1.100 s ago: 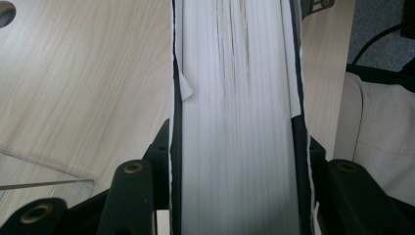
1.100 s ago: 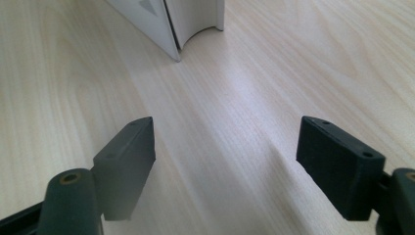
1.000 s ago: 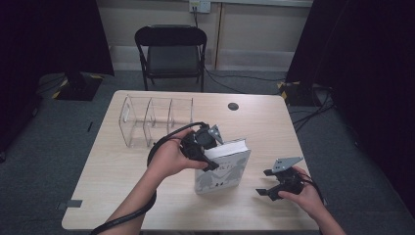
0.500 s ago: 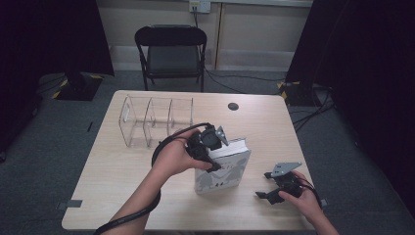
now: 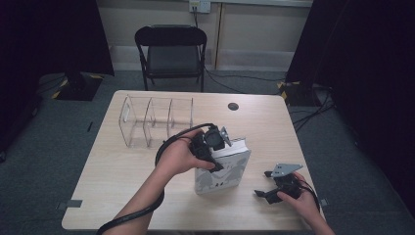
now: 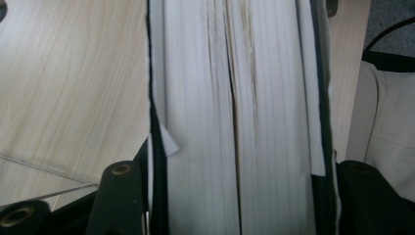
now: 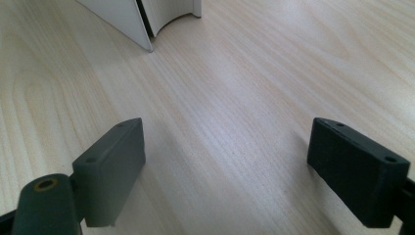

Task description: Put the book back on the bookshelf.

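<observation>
A thick book (image 5: 229,169) with a grey patterned cover stands upright on the wooden table (image 5: 122,186), page edges up. My left gripper (image 5: 219,152) comes down on its top from the left. In the left gripper view both jaws lie against the covers, with the white page block (image 6: 235,98) between them; these jaws have just been opening slightly. My right gripper (image 5: 264,183) rests low on the table to the right of the book, apart from it. Its jaws (image 7: 235,169) have just been opening wider, with only bare wood between them.
A clear acrylic divider rack (image 5: 156,120) stands behind and left of the book. A small black disc (image 5: 233,106) lies at the table's far side. A black folding chair (image 5: 171,49) stands beyond the table. The book's lower corner (image 7: 142,19) lies ahead of the right jaws.
</observation>
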A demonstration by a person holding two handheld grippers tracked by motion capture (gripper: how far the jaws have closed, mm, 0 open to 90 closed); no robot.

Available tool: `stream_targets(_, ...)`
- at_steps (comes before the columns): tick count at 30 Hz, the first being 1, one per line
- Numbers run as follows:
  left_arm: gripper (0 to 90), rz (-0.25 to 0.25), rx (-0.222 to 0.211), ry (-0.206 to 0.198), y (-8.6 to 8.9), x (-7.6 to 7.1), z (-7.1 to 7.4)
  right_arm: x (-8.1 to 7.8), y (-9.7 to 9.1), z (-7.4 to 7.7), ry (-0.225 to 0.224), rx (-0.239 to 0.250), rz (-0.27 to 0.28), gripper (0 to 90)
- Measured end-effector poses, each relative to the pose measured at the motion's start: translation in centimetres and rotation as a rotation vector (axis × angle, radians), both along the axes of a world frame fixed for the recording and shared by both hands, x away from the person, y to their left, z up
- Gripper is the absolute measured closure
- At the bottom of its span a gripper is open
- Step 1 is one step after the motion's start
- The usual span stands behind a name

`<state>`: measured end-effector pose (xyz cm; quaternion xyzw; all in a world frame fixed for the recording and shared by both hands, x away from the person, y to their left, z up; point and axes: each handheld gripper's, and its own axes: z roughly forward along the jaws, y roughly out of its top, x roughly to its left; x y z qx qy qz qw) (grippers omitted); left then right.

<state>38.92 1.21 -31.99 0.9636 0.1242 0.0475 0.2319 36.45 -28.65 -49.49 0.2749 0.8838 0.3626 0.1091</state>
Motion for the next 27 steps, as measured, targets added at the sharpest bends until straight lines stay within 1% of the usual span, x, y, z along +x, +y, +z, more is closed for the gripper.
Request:
stream_targets(3, 44.8, 0.013, 0.014, 0.034, -0.18, 0.21, -0.19, -0.01, -0.04, -0.05, -0.004, 0.005, 0.001, 13.5)
stream_targets(5, 44.8, 0.014, 0.023, 0.026, -0.26, 0.3, -0.2, -0.03, -0.04, -0.07, -0.005, 0.007, -0.001, 13.5)
stream_targets(6, 44.8, 0.019, 0.024, 0.03, -0.3, 0.29, -0.22, -0.04, -0.05, -0.08, -0.007, 0.008, -0.001, 13.5)
stream_targets(7, 44.9, 0.02, 0.033, 0.036, -0.34, 0.35, -0.22, -0.06, -0.05, -0.1, -0.007, 0.01, -0.004, 13.5)
stream_targets(9, 45.0, 0.026, 0.052, 0.035, -0.49, 0.29, -0.21, -0.07, -0.06, -0.13, -0.009, 0.013, -0.004, 13.5)
stream_targets(11, 45.1, 0.044, 0.063, 0.045, -0.61, 0.3, -0.21, -0.08, -0.05, -0.16, -0.011, 0.016, -0.006, 13.5)
stream_targets(12, 45.4, 0.055, 0.062, 0.059, -0.66, 0.25, -0.25, -0.09, -0.05, -0.17, -0.012, 0.017, -0.007, 13.5)
stream_targets(13, 46.0, 0.05, 0.069, 0.063, -0.69, 0.27, -0.22, -0.1, -0.05, -0.18, -0.012, 0.019, -0.008, 13.5)
stream_targets(16, 46.9, 0.051, 0.071, 0.064, -0.71, 0.23, -0.22, -0.12, -0.1, -0.22, -0.015, 0.022, -0.008, 13.5)
stream_targets(18, 47.5, 0.057, 0.068, 0.074, -0.69, 0.29, -0.25, -0.12, -0.09, -0.21, -0.014, 0.021, -0.008, 13.5)
stream_targets(20, 48.0, 0.055, 0.076, 0.072, -0.7, 0.36, -0.21, -0.12, -0.08, -0.22, -0.015, 0.022, -0.008, 13.5)
stream_targets(22, 48.3, 0.057, 0.074, 0.074, -0.66, 0.34, -0.2, -0.13, -0.08, -0.24, -0.016, 0.024, -0.009, 13.5)
stream_targets(24, 48.7, 0.068, 0.062, 0.072, -0.65, 0.23, -0.26, -0.14, -0.07, -0.25, -0.016, 0.025, -0.011, 13.5)
stream_targets(25, 48.8, 0.062, 0.065, 0.068, -0.64, 0.27, -0.25, -0.14, -0.07, -0.26, -0.017, 0.025, -0.011, 13.5)
stream_targets(27, 49.5, 0.066, 0.066, 0.073, -0.66, 0.23, -0.23, -0.15, -0.08, -0.28, -0.019, 0.027, -0.011, 13.5)
